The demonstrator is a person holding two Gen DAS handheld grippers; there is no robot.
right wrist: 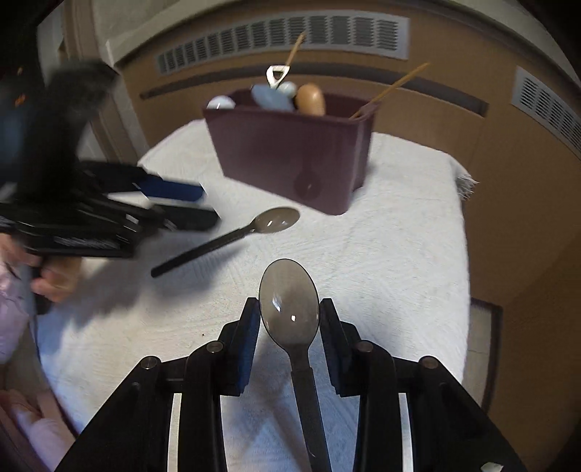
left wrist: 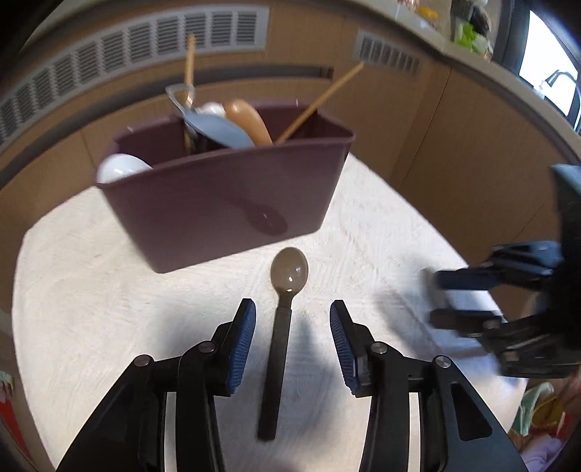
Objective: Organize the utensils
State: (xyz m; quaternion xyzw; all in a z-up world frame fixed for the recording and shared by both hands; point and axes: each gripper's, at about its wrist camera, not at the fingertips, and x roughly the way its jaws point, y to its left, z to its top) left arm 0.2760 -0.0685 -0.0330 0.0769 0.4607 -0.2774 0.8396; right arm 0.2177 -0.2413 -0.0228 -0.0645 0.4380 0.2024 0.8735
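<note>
A dark spoon [left wrist: 289, 270] with a grey-brown bowl lies flat on the white cloth, bowl towards the maroon utensil caddy [left wrist: 225, 199]. My left gripper [left wrist: 293, 339] hovers open over its handle, both blue pads clear of it. In the right wrist view this spoon [right wrist: 236, 236] lies just past the blurred left gripper [right wrist: 208, 205]. A second grey spoon [right wrist: 289, 303] sits between the pads of my right gripper [right wrist: 290, 332], the bowl's edges meeting both pads and the handle running back under the gripper. The right gripper [left wrist: 434, 297] shows blurred at the right of the left wrist view.
The caddy [right wrist: 290, 152] holds white spoons, a blue ladle, a wooden spoon, a stick and a metal opener. The white cloth [right wrist: 381, 254] covers a small table whose edges fall off at right. Wood panels with vents [right wrist: 283, 34] stand behind. A hand [right wrist: 54, 279] grips the left tool.
</note>
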